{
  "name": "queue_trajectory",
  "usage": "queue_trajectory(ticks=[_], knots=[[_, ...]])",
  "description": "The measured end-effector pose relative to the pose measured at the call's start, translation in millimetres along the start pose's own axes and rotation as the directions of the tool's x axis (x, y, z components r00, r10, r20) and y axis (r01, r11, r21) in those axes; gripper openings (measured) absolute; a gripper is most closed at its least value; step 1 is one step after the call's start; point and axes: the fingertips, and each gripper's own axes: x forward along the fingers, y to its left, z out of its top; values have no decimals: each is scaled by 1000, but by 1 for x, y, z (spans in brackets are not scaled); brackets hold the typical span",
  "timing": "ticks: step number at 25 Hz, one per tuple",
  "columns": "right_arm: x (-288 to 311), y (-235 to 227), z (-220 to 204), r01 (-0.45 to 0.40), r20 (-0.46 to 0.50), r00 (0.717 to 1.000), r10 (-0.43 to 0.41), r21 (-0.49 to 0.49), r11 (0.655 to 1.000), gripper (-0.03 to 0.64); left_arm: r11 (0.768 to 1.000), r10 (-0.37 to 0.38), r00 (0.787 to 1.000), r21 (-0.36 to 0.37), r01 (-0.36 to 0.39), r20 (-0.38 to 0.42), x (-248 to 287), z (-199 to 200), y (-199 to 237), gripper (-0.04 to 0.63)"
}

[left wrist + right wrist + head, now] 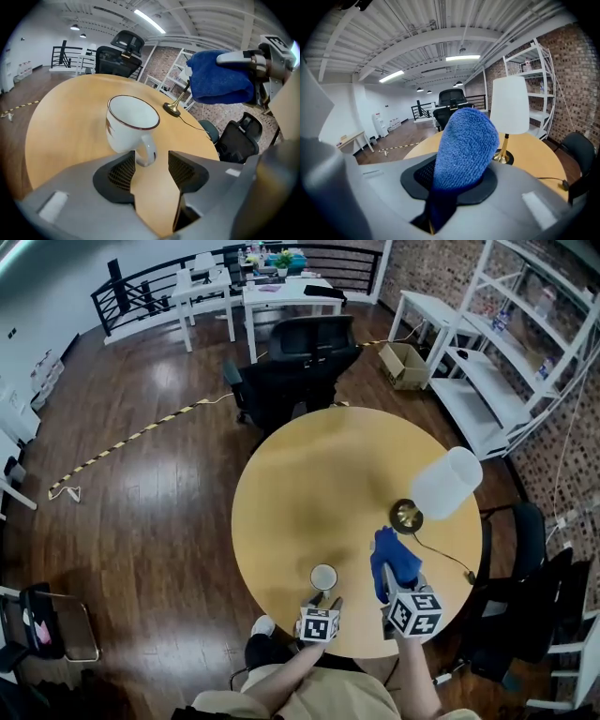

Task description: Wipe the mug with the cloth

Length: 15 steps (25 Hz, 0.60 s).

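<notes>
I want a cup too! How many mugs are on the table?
1: a white mug near the front edge of the round table, before the left claw. None seem hidden.

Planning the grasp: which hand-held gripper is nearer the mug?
Left. Left hand-held gripper has the mug handle at its open jaws; right hand-held gripper holds the blue cloth alongside.

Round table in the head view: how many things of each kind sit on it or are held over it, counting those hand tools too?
mug: 1
blue cloth: 1, clamped in the right gripper
lamp: 1
grippers: 2, the left gripper and the right gripper
Total: 5
</notes>
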Motion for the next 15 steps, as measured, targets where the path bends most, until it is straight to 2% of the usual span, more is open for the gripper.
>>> queue_trajectory(ticks=[3, 7, 10, 12, 13, 14, 15], knots=[[16, 9, -3, -42, -69, 997, 41, -11, 999, 81, 999, 47, 999, 25, -47, 1, 2, 3, 9, 125], [51, 31, 2, -116, -165, 981, 101, -84, 990, 81, 987, 63, 997, 150, -57, -35, 3, 2, 12, 110], [81, 60, 16, -212, -256, 953, 161, -183, 960, 80, 969, 64, 995, 243, -42, -83, 2, 0, 14, 89], [97, 92, 26, -319, -315, 918, 241, -225, 921, 80, 958, 33, 993, 288, 1, -114, -2, -4, 15, 87], [105, 110, 29, -383, -351, 891, 289, -237, 893, 80, 949, 16, 991, 314, 26, -131, -4, -5, 15, 87], [113, 129, 28, -452, -400, 853, 336, -242, 858, 80, 938, 2, 989, 343, 50, -148, -5, -5, 15, 87], [120, 148, 25, -522, -461, 803, 377, -241, 818, 81, 926, -9, 987, 371, 70, -163, -7, -4, 15, 84]])
